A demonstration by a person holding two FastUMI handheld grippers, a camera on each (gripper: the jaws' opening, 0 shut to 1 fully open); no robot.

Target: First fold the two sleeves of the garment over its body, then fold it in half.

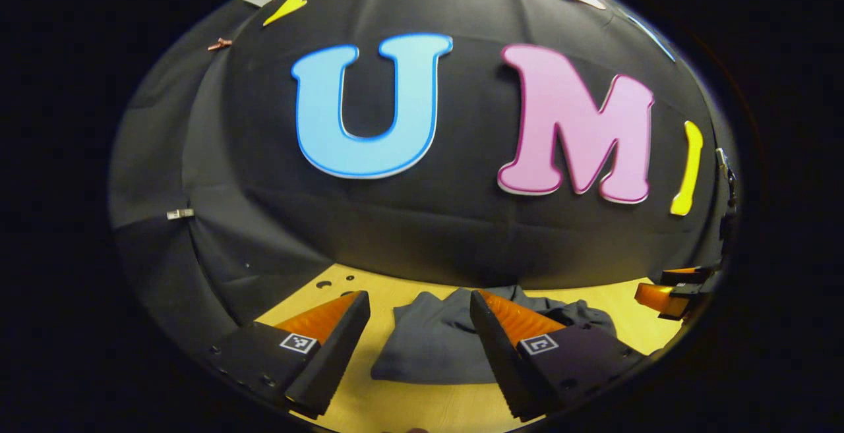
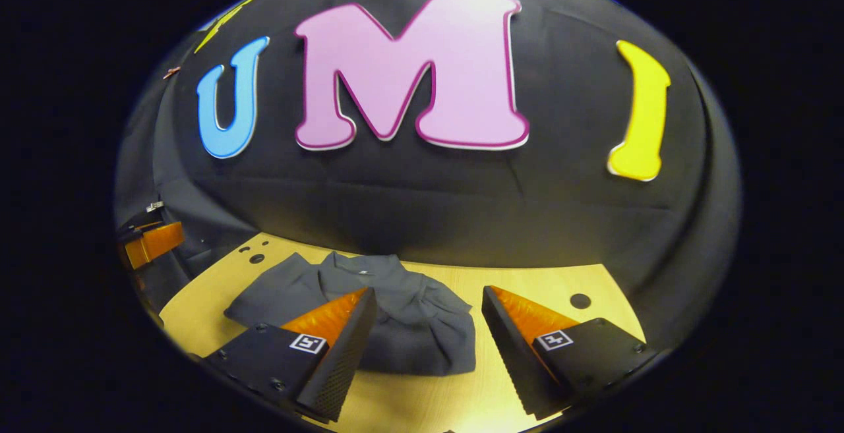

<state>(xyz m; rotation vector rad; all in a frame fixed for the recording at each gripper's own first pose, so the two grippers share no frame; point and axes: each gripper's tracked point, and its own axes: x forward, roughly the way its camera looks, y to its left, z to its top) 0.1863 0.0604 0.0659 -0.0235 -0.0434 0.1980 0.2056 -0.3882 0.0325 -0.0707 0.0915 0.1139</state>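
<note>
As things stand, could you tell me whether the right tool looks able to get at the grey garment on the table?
Probably yes. The right tool is open above the wooden table, and the grey garment lies bunched just ahead between its fingers, with nothing between them. The left tool is off to the side.

Garment [image 2: 409, 327]: soft, matt woven or knit cloth, wrinkled and bunched into loose folds, no sheen under the booth light. Table [image 2: 527, 285]: pale wood-look board with faint grain, smooth, slightly satin where the light falls, with a few round holes drilled through it; booth wall [image 1: 409, 222] behind: matt cloth, drawn taut with shallow creases and seams. Left gripper [image 1: 420, 331] and right gripper [image 2: 428, 334]: finger bodies look like hard matt plastic, inner faces ribbed or finely textured, each carrying a small flat printed marker tag.
</note>
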